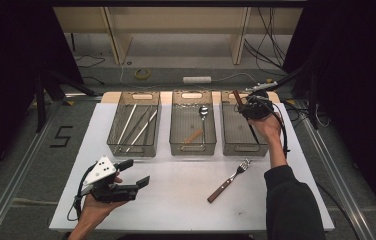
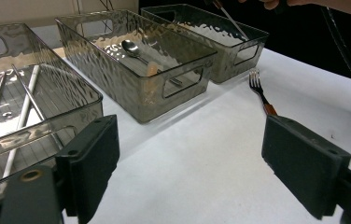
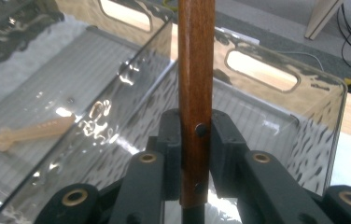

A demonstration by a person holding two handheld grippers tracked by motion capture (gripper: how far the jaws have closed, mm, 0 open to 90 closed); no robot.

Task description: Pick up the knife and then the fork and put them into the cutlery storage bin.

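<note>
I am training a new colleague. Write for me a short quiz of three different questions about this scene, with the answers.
1. True or false: the left gripper is open and holds nothing.
2. Which bin holds the spoon? A) left bin B) middle bin C) right bin
3. Fill in: the fork lies on the ____, outside the bins.

Key
1. True.
2. B.
3. Table.
</note>
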